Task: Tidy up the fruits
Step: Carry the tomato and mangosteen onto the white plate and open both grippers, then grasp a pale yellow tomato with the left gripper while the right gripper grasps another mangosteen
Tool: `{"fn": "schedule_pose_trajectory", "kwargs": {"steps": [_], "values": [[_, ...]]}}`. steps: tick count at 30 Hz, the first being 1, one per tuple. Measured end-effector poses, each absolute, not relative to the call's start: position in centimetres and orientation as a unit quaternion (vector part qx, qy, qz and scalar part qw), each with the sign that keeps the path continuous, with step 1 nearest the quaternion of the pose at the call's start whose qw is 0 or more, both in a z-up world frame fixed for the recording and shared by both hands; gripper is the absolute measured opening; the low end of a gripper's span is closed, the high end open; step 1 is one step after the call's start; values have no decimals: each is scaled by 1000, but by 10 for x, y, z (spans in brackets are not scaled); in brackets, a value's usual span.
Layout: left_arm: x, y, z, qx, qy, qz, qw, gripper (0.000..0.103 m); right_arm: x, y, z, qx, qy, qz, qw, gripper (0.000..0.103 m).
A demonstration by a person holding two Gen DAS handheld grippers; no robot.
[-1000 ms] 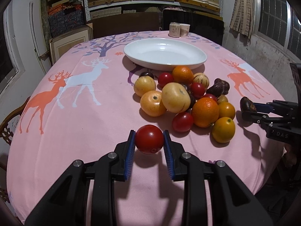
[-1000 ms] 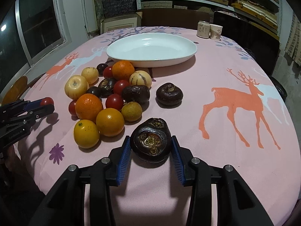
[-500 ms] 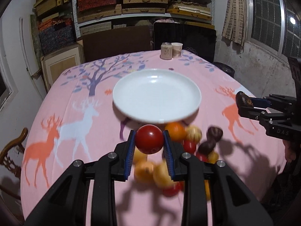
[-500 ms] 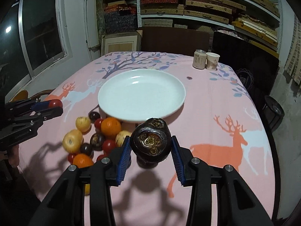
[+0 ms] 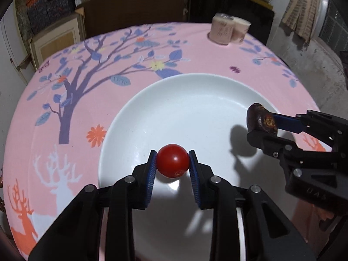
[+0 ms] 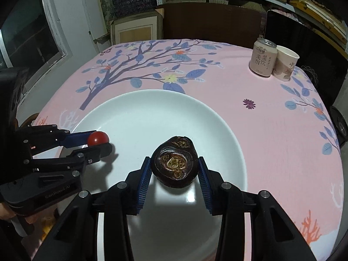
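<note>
Both grippers hold fruit above the white plate, ready to set it down.

Nearest, the left gripper (image 5: pixel 173 163) pinches a red tomato (image 5: pixel 173 160) between its blue pads over the near half of the plate (image 5: pixel 195 100); the right gripper (image 6: pixel 174 169) clamps a dark wrinkled fruit (image 6: pixel 174 168) over the plate's middle. Both fruits seem to hang clear of the dish. Released from there, the round tomato would likely roll across the smooth dish, perhaps over its shallow rim onto the pink tablecloth (image 6: pixel 271 130). Farther back, a can (image 6: pixel 263 57) and a paper cup (image 6: pixel 286 65) stand well apart.
</note>
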State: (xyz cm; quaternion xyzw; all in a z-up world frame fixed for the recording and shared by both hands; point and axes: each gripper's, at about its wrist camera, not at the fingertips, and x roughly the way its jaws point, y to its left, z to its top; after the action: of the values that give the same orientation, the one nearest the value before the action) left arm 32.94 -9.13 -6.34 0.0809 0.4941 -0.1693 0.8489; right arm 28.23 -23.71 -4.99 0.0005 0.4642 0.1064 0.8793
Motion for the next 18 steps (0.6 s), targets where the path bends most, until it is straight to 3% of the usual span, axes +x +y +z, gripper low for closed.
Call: {"fn": "schedule_pose_trajectory", "kwargs": {"steps": [1, 2, 3, 5, 11, 18], "values": [[336, -90, -67, 74, 501, -166, 846, 32, 286, -235, -51, -6, 462, 103, 881, 46], [341, -87, -69, 66, 505, -164, 845, 42, 287, -233, -50, -10, 457, 101, 884, 52], [342, -84, -67, 59, 503, -163, 847, 48, 286, -233, -46, -10, 446, 99, 889, 65], [334, -75, -55, 51, 484, -163, 858, 72, 276, -238, -34, 4, 426, 106, 899, 65], [270, -46, -12, 33, 438, -184, 879, 83, 223, -258, -5, 46, 398, 105, 910, 65], [128, -19, -10, 93, 385, -212, 894, 84, 98, -256, -16, 58, 386, 104, 915, 66]]}}
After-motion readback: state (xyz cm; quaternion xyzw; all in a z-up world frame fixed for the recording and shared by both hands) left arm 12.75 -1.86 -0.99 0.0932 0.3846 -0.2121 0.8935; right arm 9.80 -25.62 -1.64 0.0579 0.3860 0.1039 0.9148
